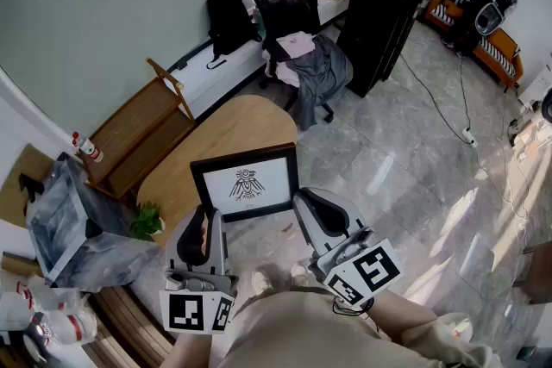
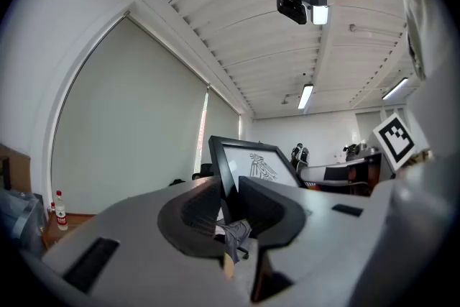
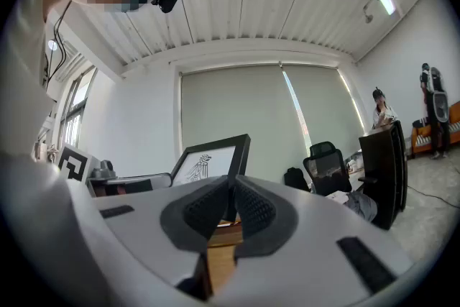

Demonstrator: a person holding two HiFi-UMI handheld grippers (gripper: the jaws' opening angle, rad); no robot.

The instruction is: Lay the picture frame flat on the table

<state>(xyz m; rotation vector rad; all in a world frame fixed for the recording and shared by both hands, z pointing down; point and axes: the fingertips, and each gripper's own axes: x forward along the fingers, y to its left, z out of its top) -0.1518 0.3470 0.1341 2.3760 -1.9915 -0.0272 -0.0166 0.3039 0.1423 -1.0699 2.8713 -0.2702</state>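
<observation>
Both are shut tight on the picture frame: the left tongs pinch its left side and the right tongs pinch its right side, I think so it cannot tip or slip. It stands upright at the near edge of the wooden table, not yet lying flat.
</observation>
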